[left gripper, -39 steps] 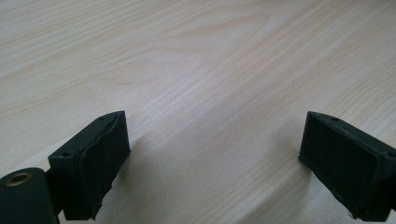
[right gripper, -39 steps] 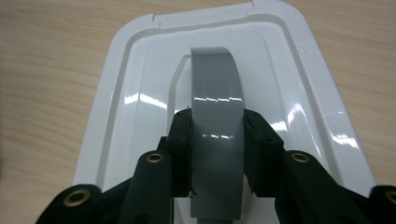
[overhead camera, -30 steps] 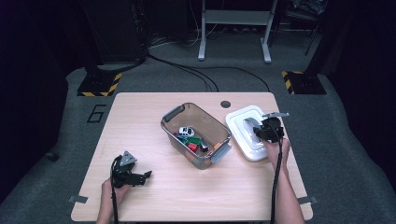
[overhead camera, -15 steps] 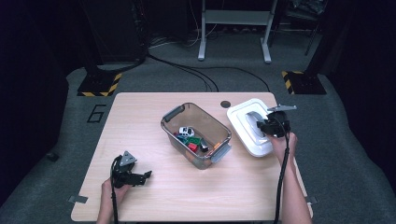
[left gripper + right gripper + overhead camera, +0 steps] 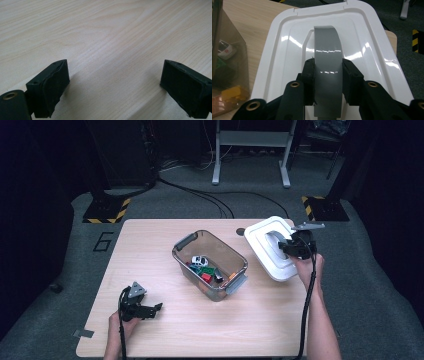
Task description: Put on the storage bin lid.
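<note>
The right gripper is clenched on the grey handle of the white lid. In the right gripper view the two black pads press the handle from both sides, and the handle runs as a curved grey strip over the middle of the lid. In the high view the lid is to the right of the bin, near it but not touching. It is tilted, with its face turned toward the bin, and it hangs over the right far corner of the table. I cannot tell if its lower edge touches the wood.

The bin is clear plastic with grey handles, and it stands uncovered in the middle of the table. Inside lie small toys; one is a white car, the others are red, green and orange pieces.

The left gripper is well to the left of the bin and nearer to the person, low over the table. Its jaws stand wide apart and nothing is between them; the left gripper view shows bare wood between the pads.
</note>
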`<state>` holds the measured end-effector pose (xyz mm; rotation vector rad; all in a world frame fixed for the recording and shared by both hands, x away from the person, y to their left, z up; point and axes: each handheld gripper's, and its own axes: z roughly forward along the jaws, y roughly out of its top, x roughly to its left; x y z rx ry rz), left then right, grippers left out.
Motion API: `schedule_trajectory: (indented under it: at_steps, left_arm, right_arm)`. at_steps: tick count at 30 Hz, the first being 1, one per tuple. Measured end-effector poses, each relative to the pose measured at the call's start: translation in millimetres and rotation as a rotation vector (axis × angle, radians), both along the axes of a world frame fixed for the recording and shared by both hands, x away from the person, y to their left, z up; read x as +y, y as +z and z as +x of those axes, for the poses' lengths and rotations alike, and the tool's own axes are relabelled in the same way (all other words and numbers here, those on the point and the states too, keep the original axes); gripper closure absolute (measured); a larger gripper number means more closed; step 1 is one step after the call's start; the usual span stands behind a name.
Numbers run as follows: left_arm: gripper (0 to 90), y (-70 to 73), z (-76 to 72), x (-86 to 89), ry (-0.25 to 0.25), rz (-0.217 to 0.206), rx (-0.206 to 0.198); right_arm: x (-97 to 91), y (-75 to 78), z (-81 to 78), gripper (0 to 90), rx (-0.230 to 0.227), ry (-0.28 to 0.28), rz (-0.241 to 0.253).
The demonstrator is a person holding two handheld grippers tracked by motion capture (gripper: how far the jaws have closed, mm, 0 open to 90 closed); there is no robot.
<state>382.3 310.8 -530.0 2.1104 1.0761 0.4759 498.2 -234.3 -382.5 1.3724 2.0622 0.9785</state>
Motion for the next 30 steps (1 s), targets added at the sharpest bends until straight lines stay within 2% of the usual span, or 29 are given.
schedule_trajectory:
  at_steps: [7, 9, 14, 24, 30]
  left_arm:
    - [8.2, 0.0, 0.0, 0.0, 0.0, 0.001, 0.0]
    - [8.2, 0.0, 0.0, 0.0, 0.0, 0.0, 0.0]
    - [8.2, 0.3, 0.1, 0.5, -0.006, 0.007, 0.002]
    - [8.2, 0.4, 0.1, 0.6, -0.007, 0.009, 0.001]
    - [8.2, 0.3, 0.0, 0.5, -0.006, 0.007, 0.003]
  right_arm:
    - [0.8, 21.4, -1.0, 67.3, -0.023, 0.013, 0.006]
    - [1.6, 23.3, -0.6, 67.4, -0.023, 0.013, 0.006]
    - [8.6, 37.1, 0.4, 67.3, -0.037, 0.038, 0.009]
    - [28.0, 53.4, 1.0, 67.3, -0.046, 0.083, 0.024]
    - [47.8, 60.5, 2.1, 67.3, -0.042, 0.111, 0.052]
